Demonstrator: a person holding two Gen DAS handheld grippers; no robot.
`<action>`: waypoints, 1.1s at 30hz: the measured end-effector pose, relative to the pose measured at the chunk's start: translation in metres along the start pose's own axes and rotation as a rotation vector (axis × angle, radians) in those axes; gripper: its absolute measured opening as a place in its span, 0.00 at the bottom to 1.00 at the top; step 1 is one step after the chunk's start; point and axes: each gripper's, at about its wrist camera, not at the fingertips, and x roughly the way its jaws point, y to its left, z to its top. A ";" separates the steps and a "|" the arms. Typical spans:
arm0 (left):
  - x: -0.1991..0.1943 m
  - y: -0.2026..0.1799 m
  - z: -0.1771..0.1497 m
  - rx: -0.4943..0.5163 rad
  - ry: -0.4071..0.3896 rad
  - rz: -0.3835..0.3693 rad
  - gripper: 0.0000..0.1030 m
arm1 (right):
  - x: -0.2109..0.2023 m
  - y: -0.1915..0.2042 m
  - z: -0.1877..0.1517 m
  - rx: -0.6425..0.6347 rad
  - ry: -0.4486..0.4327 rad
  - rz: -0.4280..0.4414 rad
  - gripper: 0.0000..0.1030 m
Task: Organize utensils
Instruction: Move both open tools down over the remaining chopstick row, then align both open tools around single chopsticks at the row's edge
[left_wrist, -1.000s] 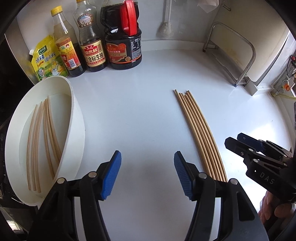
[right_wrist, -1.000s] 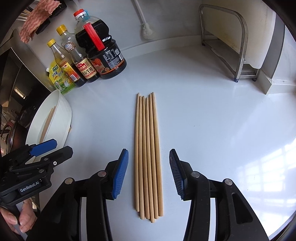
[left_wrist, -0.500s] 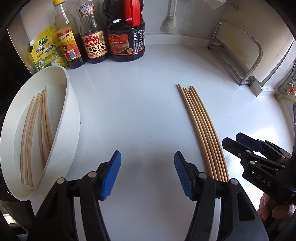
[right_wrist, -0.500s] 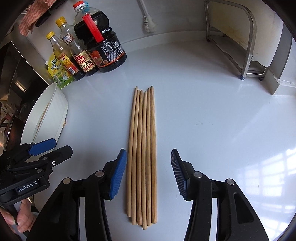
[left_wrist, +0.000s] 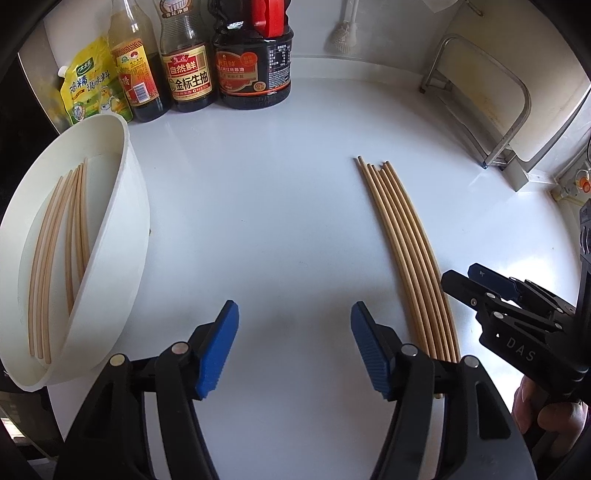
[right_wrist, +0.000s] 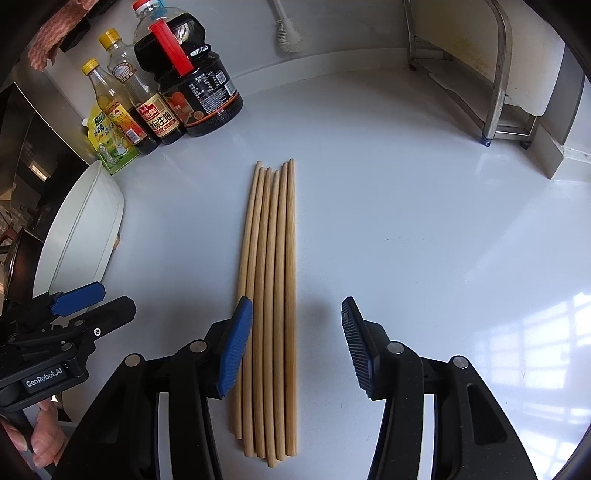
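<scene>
Several wooden chopsticks (right_wrist: 271, 280) lie side by side on the white counter; they also show in the left wrist view (left_wrist: 404, 243). A white oval tray (left_wrist: 122, 236) at the left holds several more chopsticks (left_wrist: 59, 236); the tray's outer wall shows in the right wrist view (right_wrist: 86, 229). My right gripper (right_wrist: 295, 343) is open, low over the near part of the loose chopsticks, which lie between its fingers toward the left one. My left gripper (left_wrist: 293, 339) is open and empty over bare counter between the tray and the chopsticks.
Sauce bottles (left_wrist: 255, 55) and a yellow pouch (left_wrist: 90, 90) stand at the back left. A metal rack (left_wrist: 491, 107) stands at the back right. A white brush (right_wrist: 290, 35) hangs on the back wall.
Both grippers have moved forward and lower toward the counter. The right gripper now straddles the near part of the chopsticks. Both stay open.
</scene>
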 end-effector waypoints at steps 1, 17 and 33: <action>0.001 -0.001 0.000 0.001 0.000 -0.003 0.62 | 0.001 -0.002 0.000 0.003 0.004 -0.005 0.47; 0.007 -0.014 0.004 0.008 0.002 -0.029 0.62 | 0.009 0.000 -0.004 -0.072 -0.010 -0.099 0.47; 0.021 -0.039 0.007 0.000 -0.003 -0.054 0.64 | 0.006 -0.014 -0.009 -0.112 -0.033 -0.156 0.47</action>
